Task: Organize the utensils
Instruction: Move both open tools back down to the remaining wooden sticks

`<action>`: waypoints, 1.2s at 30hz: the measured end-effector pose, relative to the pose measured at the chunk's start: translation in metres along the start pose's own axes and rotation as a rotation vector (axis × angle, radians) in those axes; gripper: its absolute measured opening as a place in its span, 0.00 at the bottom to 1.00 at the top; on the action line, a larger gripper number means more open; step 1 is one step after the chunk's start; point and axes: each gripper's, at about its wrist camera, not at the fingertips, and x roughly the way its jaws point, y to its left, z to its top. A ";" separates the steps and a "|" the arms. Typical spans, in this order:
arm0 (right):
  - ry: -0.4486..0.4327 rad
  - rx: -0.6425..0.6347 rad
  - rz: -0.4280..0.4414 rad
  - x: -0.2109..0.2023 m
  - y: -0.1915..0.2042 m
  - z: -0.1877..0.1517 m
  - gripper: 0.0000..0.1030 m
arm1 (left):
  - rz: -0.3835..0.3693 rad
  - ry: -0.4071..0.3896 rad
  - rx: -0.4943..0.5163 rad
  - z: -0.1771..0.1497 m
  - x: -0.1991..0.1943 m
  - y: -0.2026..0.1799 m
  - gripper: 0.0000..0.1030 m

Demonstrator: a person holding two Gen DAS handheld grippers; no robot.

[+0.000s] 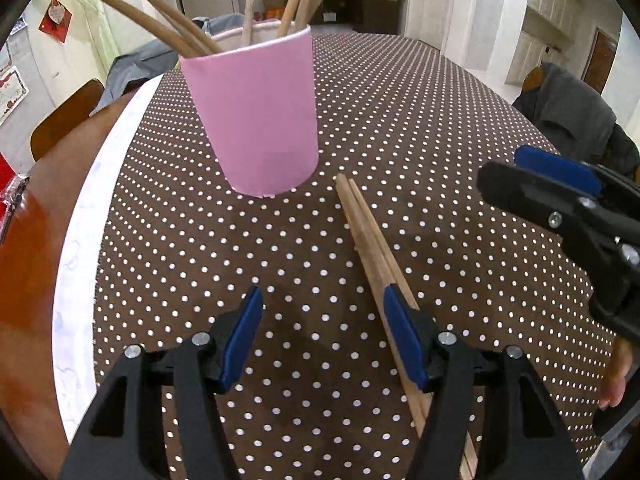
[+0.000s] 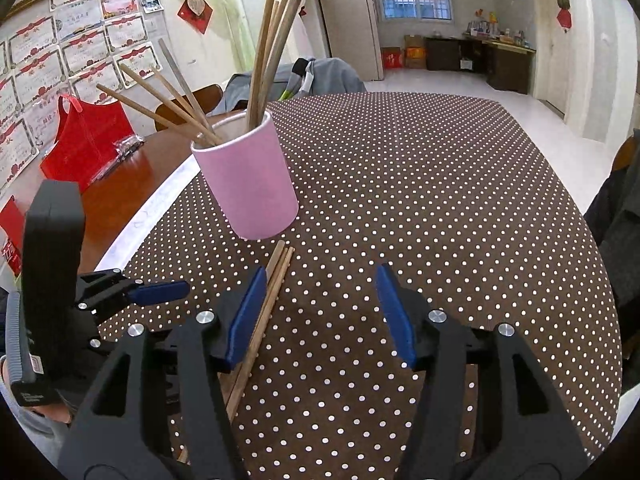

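Observation:
A pink cup (image 1: 256,120) stands on the dotted cloth and holds several wooden chopsticks (image 1: 160,16); it also shows in the right wrist view (image 2: 250,184) with its chopsticks (image 2: 272,52). Loose wooden chopsticks (image 1: 368,236) lie on the cloth in front of the cup, also in the right wrist view (image 2: 272,292). My left gripper (image 1: 324,336) is open and empty; the loose chopsticks pass under its right finger. My right gripper (image 2: 320,316) is open and empty; the chopsticks lie beside its left finger. The right gripper also shows in the left wrist view (image 1: 560,192).
The table (image 2: 440,200) carries a brown cloth with white dots. A red bag (image 2: 84,148) sits on the bare wood at the left. A chair with dark clothes (image 1: 572,116) stands at the right. The cloth's white edge (image 1: 80,240) runs along the left.

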 end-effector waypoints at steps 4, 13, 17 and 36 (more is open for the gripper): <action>0.015 0.001 0.001 0.003 -0.002 -0.002 0.56 | -0.001 -0.002 0.006 0.001 0.004 -0.002 0.60; 0.044 -0.001 0.005 0.012 -0.002 -0.005 0.56 | 0.005 0.020 -0.007 0.015 0.021 -0.006 0.61; 0.055 -0.001 0.000 0.012 -0.002 -0.006 0.56 | 0.013 0.018 -0.043 0.021 0.022 0.002 0.51; 0.185 -0.155 -0.061 0.042 0.034 -0.027 0.56 | -0.010 -0.008 -0.010 0.004 0.010 0.026 0.11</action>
